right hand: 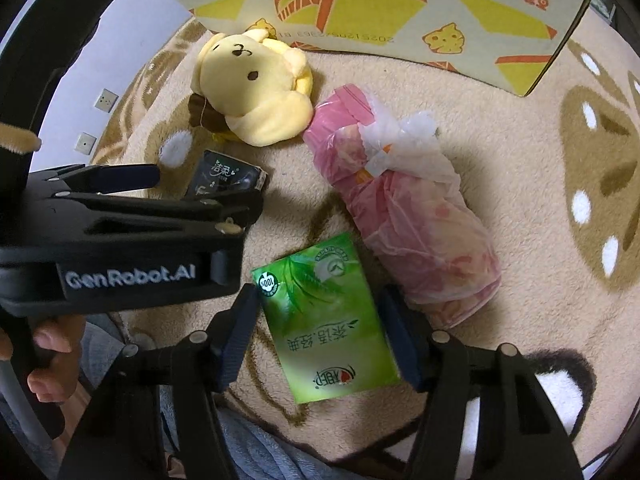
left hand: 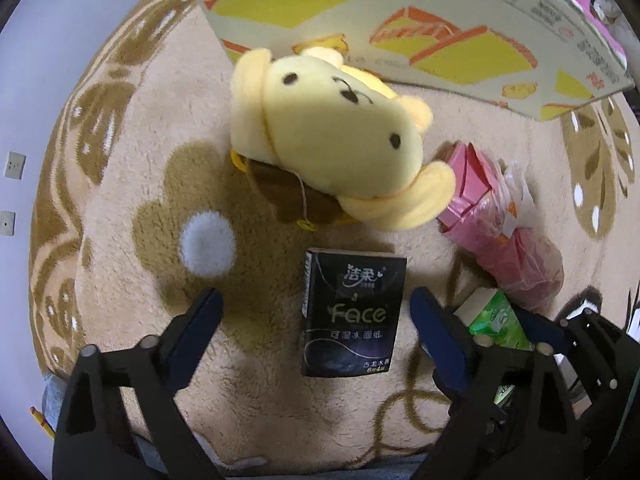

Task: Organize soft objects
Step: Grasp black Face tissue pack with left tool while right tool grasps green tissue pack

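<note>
- Soft objects lie together on a beige and brown flower-patterned rug (right hand: 520,92): a yellow plush dog (left hand: 332,140), a black tissue pack (left hand: 352,316), a green tissue pack (right hand: 328,316) and a pink plastic-wrapped roll (right hand: 404,208).
- The yellow plush dog lies on its side close to the printed cardboard box (right hand: 380,4) that stands at the far edge of the rug; a brown part shows under its head.
- The pink plastic-wrapped roll lies just beside the plush, on its right, with a crumpled white bag end at its middle.
- The black tissue pack lies flat on the rug near the plush, on the nearer side, its "Face" print upward.
- The left tongs (left hand: 316,312) are released, their blue-padded fingers spread wide to either side of the black tissue pack, not touching it.
- The green tissue pack lies flat near the roll's near end.
- The right tongs (right hand: 324,320) are released too, one finger at each long side of the green tissue pack; whether the pads touch it cannot be told.
- In the right wrist view a hand (right hand: 52,352) grips the handle of the left tool, which reaches in from the left.
- A white wall (left hand: 80,40) with two sockets borders the rug on the left.
</note>
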A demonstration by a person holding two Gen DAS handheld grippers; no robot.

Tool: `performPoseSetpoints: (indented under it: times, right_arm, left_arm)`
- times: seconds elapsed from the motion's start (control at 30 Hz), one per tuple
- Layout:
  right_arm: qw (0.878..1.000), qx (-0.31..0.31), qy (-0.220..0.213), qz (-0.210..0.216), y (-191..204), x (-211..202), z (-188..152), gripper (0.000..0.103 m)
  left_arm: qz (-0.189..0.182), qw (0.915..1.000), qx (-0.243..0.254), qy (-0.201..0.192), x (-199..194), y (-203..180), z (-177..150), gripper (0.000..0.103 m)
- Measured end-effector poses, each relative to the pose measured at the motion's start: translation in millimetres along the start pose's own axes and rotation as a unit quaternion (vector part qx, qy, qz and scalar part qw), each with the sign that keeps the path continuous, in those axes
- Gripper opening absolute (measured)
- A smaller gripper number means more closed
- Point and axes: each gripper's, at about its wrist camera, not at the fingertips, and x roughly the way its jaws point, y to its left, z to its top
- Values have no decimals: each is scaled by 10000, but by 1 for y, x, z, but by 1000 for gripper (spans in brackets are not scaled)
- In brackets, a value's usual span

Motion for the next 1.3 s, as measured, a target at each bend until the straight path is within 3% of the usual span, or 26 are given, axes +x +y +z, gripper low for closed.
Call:
performPoseSetpoints:
  times: [0.17, 0.43, 0.7, 0.87, 1.17, 1.3]
  right_arm:
    - [9996, -148, 113, -194, 8, 6, 0, 66]
    - [9991, -243, 70, -342, 16, 10, -1, 62]
    - [9969, -292, -441, -579, 18, -14, -10, 62]
    - [9949, -212, -898, -404, 11, -38, -12, 62]
    - [9824, 231, -1828, -317, -7, -77, -21, 62]
    - [9743, 274, -2226, -225, -10, -94, -22, 62]
  left_arm:
    - [127, 9998, 103, 149, 6, -12, -6, 78]
    - [149, 9998, 121, 24, 4, -13, -10, 47]
    - [167, 9994, -116, -277, -12, -1, -16, 45]
    - [258, 9979, -338, -481, -29, 10, -29, 45]
    - [601, 9883, -568, -1279, -77, 24, -58, 45]
    - [800, 9778, -498, -1870, -106, 27, -57, 45]
